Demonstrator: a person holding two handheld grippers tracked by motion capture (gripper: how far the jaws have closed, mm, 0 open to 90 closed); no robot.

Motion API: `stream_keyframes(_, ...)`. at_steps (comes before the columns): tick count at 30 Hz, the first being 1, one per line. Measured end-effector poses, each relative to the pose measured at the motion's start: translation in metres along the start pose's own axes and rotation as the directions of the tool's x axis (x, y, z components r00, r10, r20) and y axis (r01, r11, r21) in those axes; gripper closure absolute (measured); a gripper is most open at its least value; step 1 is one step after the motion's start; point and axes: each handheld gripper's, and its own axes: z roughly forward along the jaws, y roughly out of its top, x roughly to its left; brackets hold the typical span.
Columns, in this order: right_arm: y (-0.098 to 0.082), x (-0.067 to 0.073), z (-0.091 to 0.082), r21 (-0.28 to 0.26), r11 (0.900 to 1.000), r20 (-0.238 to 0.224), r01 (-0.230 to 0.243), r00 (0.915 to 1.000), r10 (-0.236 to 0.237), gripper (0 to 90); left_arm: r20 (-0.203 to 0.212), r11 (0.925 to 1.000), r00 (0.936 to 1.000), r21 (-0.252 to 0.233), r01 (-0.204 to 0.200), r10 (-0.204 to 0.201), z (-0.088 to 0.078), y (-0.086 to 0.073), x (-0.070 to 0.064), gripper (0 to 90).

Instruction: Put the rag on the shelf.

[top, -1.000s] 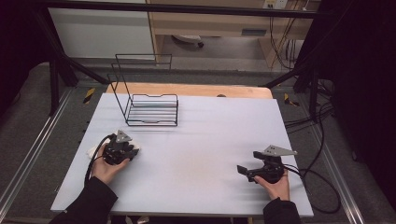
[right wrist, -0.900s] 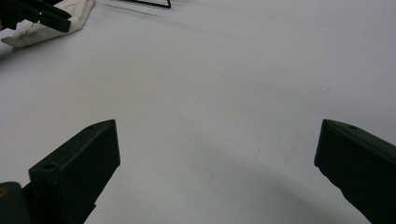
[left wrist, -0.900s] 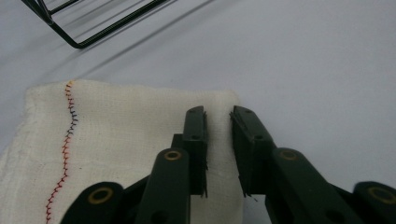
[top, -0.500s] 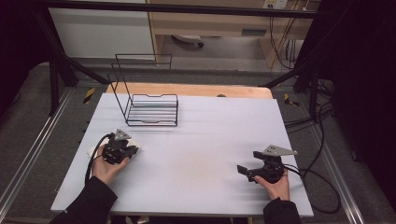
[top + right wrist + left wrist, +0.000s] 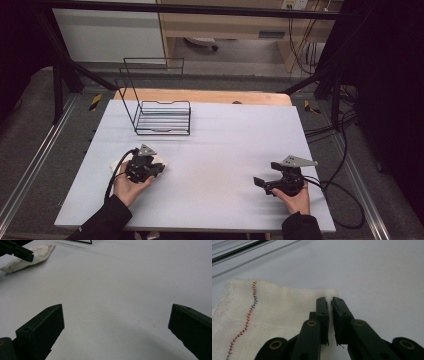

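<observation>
Cloth point(image 5: 274, 312): off-white woven fabric with a line of multicoloured zigzag stitching, lying flat on the white table point(image 5: 225, 145) at the near left, directly under the left gripper point(image 5: 330, 302).

Left gripper: in its own view the jaws are drawn in to a narrow slit, with a thin ridge of the cloth's right edge standing between them, so they pinch the cloth near its far right corner. From the high view the left gripper point(image 5: 159, 169) sits on top of the cloth point(image 5: 116, 163), which shows as pale patches on both sides of it; the left hand point(image 5: 127, 185) holds it from the near side, cable looping to the left.

Right gripper point(image 5: 116, 322): jaws spread wide, nothing between them but bare table surface. High view places it point(image 5: 260, 183) at the near right, well apart from the left gripper, jaws pointing leftward toward it, held in the right hand point(image 5: 295, 199).

Right gripper view, farther off to the upper left: the cloth point(image 5: 37, 255) appears bunched, with a dark part of the left gripper over it.

Beyond the left gripper, toward the far edge: a black wire rack point(image 5: 162, 117), upright, well apart from the cloth.
</observation>
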Motion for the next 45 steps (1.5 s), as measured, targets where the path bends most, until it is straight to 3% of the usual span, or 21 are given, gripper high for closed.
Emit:
stream_keyframes(2,0.0,0.0,0.0,0.002,1.0,-0.001,-0.002,1.0,0.002,0.9,0.0,1.0,1.0,0.004,-0.009,0.009,0.001,0.0,0.0,82.5)
stream_keyframes(4,0.0,0.0,0.001,0.003,1.0,0.0,0.007,1.0,-0.007,0.9,0.03,0.9999,0.9995,-0.006,-0.009,0.009,-0.001,-0.001,0.005,79.9)
stream_keyframes(7,0.0,0.001,0.001,0.003,1.0,-0.001,0.009,1.0,-0.009,0.9,0.027,0.9995,0.9993,-0.018,-0.026,0.026,-0.007,-0.001,0.01,68.0)
stream_keyframes(11,0.001,0.004,0.003,0.01,1.0,-0.002,0.011,0.9999,-0.011,0.9,-0.006,0.9973,0.9996,-0.068,-0.027,0.027,-0.03,-0.003,0.032,52.9)
stream_keyframes(12,0.001,0.004,0.003,0.008,1.0,-0.001,0.019,0.9998,-0.019,0.9,-0.006,0.9973,0.9996,-0.068,-0.027,0.027,-0.03,-0.003,0.032,49.0)
stream_keyframes(13,0.001,0.004,0.003,0.009,1.0,0.0,0.014,0.9999,-0.014,0.9,-0.013,0.9964,0.9997,-0.082,-0.02,0.019,-0.038,-0.006,0.045,45.0)
stream_keyframes(15,0.001,0.005,0.004,0.007,1.0,0.003,0.01,0.9999,-0.01,0.9,-0.019,0.9962,0.9997,-0.085,-0.018,0.017,-0.041,-0.008,0.052,37.5)
stream_keyframes(17,0.002,0.006,0.004,0.013,1.0,0.011,0.015,0.9998,-0.015,0.9,-0.04,0.9969,0.9992,-0.078,0.002,-0.005,-0.05,-0.016,0.072,32.3)
stream_keyframes(18,0.002,0.006,0.004,0.013,1.0,0.011,0.015,0.9998,-0.015,0.9,-0.04,0.9969,0.9992,-0.078,0.002,-0.005,-0.05,-0.016,0.072,31.4)
stream_keyframes(19,0.002,0.007,0.005,0.014,1.0,0.014,0.01,0.9998,-0.011,1.0,-0.04,0.9962,0.9984,-0.078,0.038,-0.042,-0.055,-0.024,0.086,31.0)
stream_keyframes(21,0.003,0.009,0.006,0.016,1.0,0.019,0.012,0.9997,-0.013,1.0,-0.041,0.9949,0.9967,-0.076,0.067,-0.07,-0.058,-0.033,0.099,30.9)
stream_keyframes(22,0.004,0.01,0.007,0.016,1.0,0.021,0.014,0.9997,-0.014,1.0,-0.062,0.9949,0.995,-0.067,0.075,-0.079,-0.059,-0.037,0.104,31.0)
stream_keyframes(26,0.01,0.019,0.013,0.016,1.0,0.014,0.02,0.9997,-0.021,1.7,-0.079,0.9905,0.9885,-0.059,0.124,-0.129,-0.058,-0.052,0.123,35.7)
stream_keyframes(29,0.016,0.027,0.02,0.023,0.999,0.013,0.033,0.9994,-0.033,2.2,-0.087,0.9897,0.9862,-0.038,0.138,-0.141,-0.052,-0.057,0.132,40.1)
stream_keyframes(32,0.022,0.039,0.029,0.033,0.999,0.011,0.04,0.9991,-0.04,2.6,-0.086,0.9913,0.9875,-0.02,0.131,-0.132,-0.047,-0.058,0.134,42.7)
stream_keyframes(37,0.031,0.057,0.045,0.04,0.997,-0.009,0.063,0.998,-0.062,3.7,-0.042,0.9934,0.9927,-0.023,0.112,-0.113,-0.043,-0.06,0.134,49.3)
stream_keyframes(45,0.055,0.107,0.092,0.067,0.991,-0.054,0.114,0.9924,-0.11,9.7,-0.007,0.9947,0.9947,-0.008,0.103,-0.103,-0.044,-0.061,0.131,60.0)
